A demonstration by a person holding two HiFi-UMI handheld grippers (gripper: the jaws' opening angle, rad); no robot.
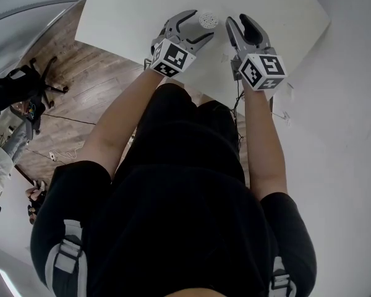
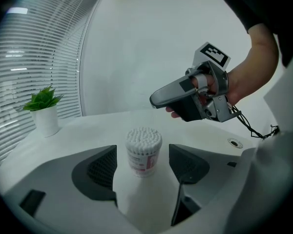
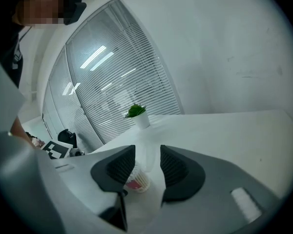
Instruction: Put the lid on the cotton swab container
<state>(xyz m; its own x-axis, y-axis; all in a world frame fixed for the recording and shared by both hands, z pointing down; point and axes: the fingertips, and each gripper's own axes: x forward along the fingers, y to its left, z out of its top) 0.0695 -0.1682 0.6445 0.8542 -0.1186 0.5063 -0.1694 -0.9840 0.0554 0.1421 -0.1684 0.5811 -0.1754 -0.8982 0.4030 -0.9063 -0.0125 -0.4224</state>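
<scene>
The cotton swab container [image 2: 143, 152] stands upright on the white table [image 1: 130, 11], with no lid and its swab tips bare. My left gripper [image 1: 201, 26] is open around it, both pads a little apart from its sides. The right gripper [image 1: 239, 20] hovers just right of the container [image 1: 209, 20], and it looks raised over the table in the left gripper view [image 2: 158, 99]. In the right gripper view its jaws [image 3: 148, 155] stand apart, with a faint clear shape filling the gap. I cannot tell whether that is the lid. The container [image 3: 136, 181] shows low behind the left jaw.
A small potted plant [image 2: 43, 106] stands at the table's far side by the window blinds. A round cable hole [image 2: 233, 142] sits in the tabletop to the right. The table's near edge runs just in front of my body, and wooden floor with a chair [image 1: 37, 79] lies to the left.
</scene>
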